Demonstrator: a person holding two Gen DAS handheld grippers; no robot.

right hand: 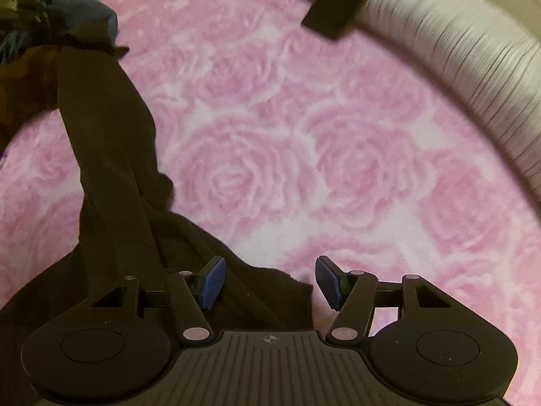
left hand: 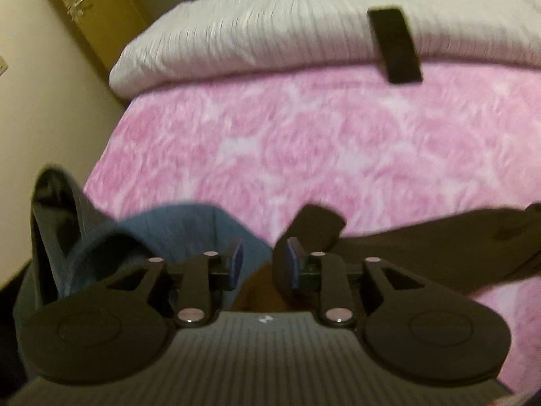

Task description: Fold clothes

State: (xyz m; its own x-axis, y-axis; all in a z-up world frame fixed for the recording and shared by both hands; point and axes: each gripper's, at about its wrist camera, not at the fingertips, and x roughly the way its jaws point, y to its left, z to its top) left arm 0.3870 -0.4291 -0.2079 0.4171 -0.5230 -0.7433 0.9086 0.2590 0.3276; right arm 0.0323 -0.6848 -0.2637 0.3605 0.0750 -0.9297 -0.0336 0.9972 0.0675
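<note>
Bed [left hand: 304,142] is covered by a pink rose-pattern blanket [right hand: 287,155]; a ribbed grey-white duvet [left hand: 287,27] is rolled along its far edge. A cream wall [left hand: 44,108] and a wooden door [left hand: 91,6] are seen past the bed's left corner in the left wrist view. Dark brown garment [right hand: 111,155] is spread over the blanket at the near side, one long section stretched toward a heap of clothes at the left edge, where a blue garment [left hand: 189,226] is bunched beside dark fabric. A flat black rectangular object [left hand: 395,45] is laid on the duvet's edge, overhanging the blanket; what it is cannot be told. Left hand-held gripper [left hand: 264,262] is shown with jaws narrowly apart; a fold of the brown garment is draped against the right pad, but no clamping between the pads is seen. Right hand-held gripper [right hand: 270,282] is held wide over the garment's ragged edge, pads clear of the cloth. Left view is motion-blurred.
</note>
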